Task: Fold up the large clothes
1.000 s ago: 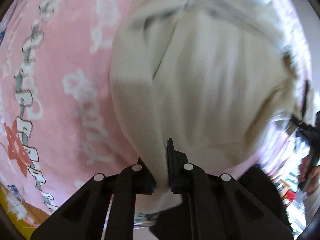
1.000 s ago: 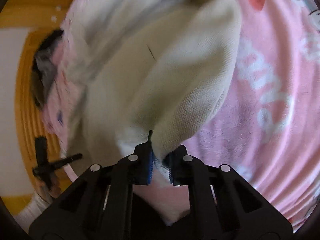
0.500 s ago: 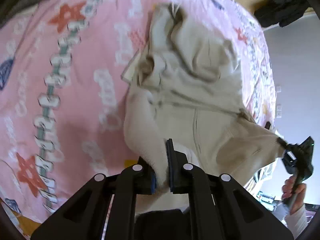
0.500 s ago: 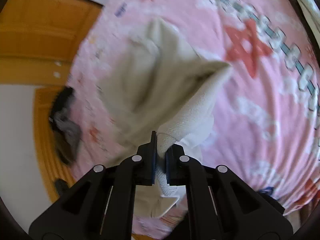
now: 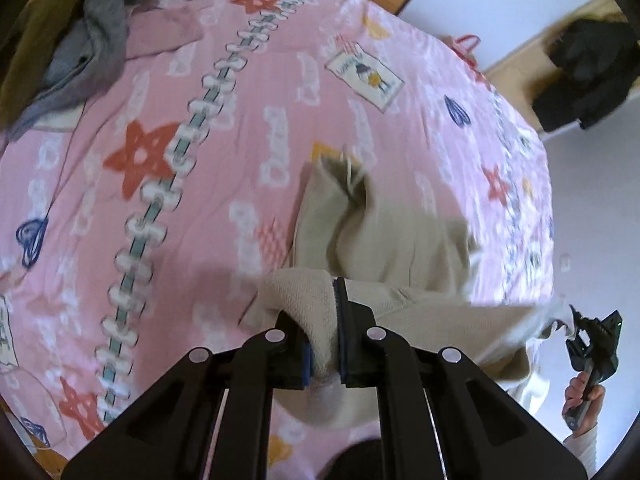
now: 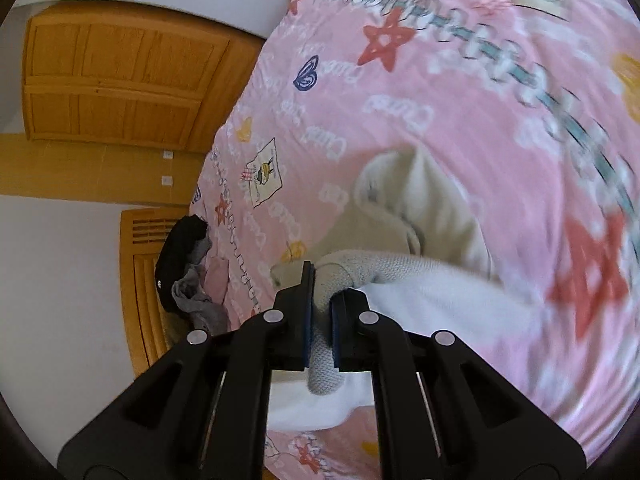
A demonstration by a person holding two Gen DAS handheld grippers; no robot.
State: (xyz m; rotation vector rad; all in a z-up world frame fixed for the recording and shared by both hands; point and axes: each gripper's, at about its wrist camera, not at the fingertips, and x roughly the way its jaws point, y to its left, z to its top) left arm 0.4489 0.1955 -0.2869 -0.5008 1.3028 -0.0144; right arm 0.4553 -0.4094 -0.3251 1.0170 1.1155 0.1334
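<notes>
Lifting step: left hand-held gripper (image 5: 322, 334) and right hand-held gripper (image 6: 320, 316) each clench the cream garment (image 5: 384, 236), hanging over the bed (image 5: 168, 184) toward 12 o'clock; next, judged, spreading it flat.

Soft, even daylight fills both views. Fisheye bending curves the edges inside a dark round rim. The pink bedspread (image 6: 520, 128) smears with motion blur at right; a faint shadow lies beneath the beige garment (image 5: 400, 224).
</notes>
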